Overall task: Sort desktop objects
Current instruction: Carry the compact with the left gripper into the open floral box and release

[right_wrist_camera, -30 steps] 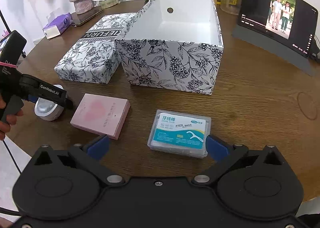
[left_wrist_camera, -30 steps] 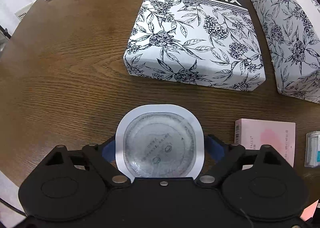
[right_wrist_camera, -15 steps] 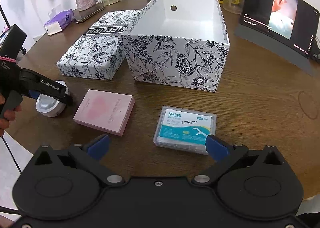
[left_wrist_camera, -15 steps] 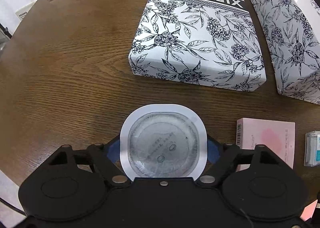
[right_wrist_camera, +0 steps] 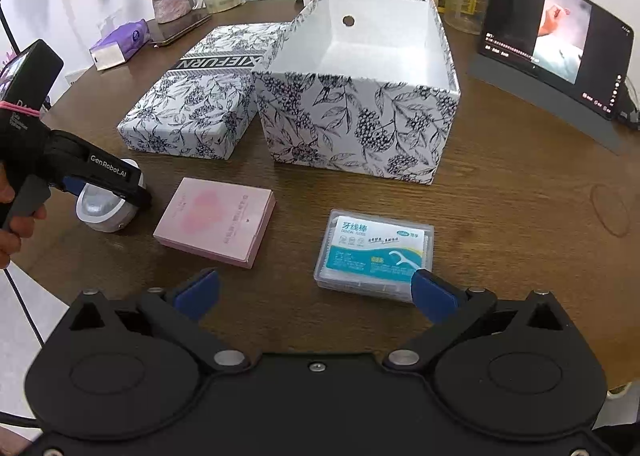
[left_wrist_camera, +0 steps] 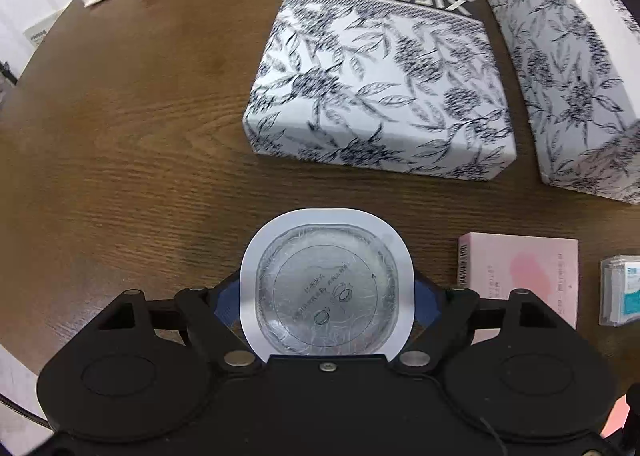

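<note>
Gripping the rounded-square case (left_wrist_camera: pixel 326 284) from both sides, my left tongs (left_wrist_camera: pixel 326 296) are closed on its white plastic rim, the blue pads pressed against either flank; its clear, crinkled film top shows a printed circle and small text. From the right wrist view the case sits on the wooden surface (right_wrist_camera: pixel 520 216) near its left edge, under the left tool's black body. My right tongs (right_wrist_camera: pixel 316 292) stand wide apart and hold nothing; the right blue pad overlaps the near right corner of the dental floss box (right_wrist_camera: pixel 376 252), a flat clear plastic rectangle with a teal and white label, though I cannot tell whether it touches. Just left of the floss box lies a pink card box (right_wrist_camera: pixel 216 222), matte and slab-shaped. Beyond them, toward the middle of the round, dark-grained surface, the open storage box (right_wrist_camera: pixel 360 128) stands upright, white inside, printed with black berry sprigs outside. Its flat lid (right_wrist_camera: pixel 192 108), same print with a lettered band, rests touching the box's left side.
</note>
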Demonstrator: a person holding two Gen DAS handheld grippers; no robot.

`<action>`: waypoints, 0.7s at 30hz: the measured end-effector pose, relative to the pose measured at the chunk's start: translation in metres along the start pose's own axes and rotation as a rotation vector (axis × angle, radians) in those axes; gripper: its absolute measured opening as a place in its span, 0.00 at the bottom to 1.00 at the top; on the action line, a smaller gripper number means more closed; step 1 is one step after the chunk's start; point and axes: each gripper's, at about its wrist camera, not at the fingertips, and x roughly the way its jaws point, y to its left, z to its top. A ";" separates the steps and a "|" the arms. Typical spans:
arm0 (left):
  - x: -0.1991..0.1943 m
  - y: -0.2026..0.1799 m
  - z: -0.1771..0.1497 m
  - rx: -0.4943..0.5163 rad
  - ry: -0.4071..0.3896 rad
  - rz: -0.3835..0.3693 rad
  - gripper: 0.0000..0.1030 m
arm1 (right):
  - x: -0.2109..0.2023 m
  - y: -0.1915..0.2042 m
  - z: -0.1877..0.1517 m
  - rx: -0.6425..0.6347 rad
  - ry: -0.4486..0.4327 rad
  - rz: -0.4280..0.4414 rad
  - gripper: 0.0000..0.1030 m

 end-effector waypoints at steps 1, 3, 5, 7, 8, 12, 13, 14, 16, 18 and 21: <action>-0.003 -0.002 0.002 0.006 -0.007 -0.003 0.78 | -0.002 0.000 0.000 0.000 -0.005 -0.003 1.00; -0.011 -0.003 0.005 0.017 -0.022 -0.011 0.78 | -0.006 -0.002 0.002 0.005 -0.016 -0.007 1.00; -0.023 -0.002 0.011 0.033 -0.044 -0.028 0.78 | -0.011 -0.004 0.004 0.013 -0.026 -0.005 1.00; -0.035 -0.007 0.013 0.057 -0.063 -0.041 0.78 | -0.018 -0.005 0.007 0.017 -0.039 0.001 1.00; -0.043 -0.009 0.014 0.068 -0.072 -0.048 0.78 | -0.021 -0.005 0.008 0.019 -0.046 0.005 1.00; -0.071 -0.020 0.021 0.117 -0.100 -0.084 0.78 | -0.036 -0.005 0.017 0.030 -0.082 0.026 1.00; -0.076 -0.027 0.026 0.130 -0.107 -0.091 0.78 | -0.040 -0.006 0.020 0.033 -0.091 0.032 1.00; -0.081 -0.033 0.028 0.143 -0.118 -0.098 0.78 | -0.043 -0.006 0.022 0.034 -0.097 0.038 1.00; -0.089 -0.045 0.033 0.170 -0.138 -0.112 0.78 | -0.049 -0.006 0.027 0.033 -0.113 0.050 1.00; -0.101 -0.053 0.040 0.189 -0.159 -0.130 0.78 | -0.056 -0.005 0.031 0.028 -0.128 0.059 1.00; -0.115 -0.063 0.053 0.210 -0.178 -0.150 0.78 | -0.065 -0.005 0.038 0.012 -0.153 0.066 1.00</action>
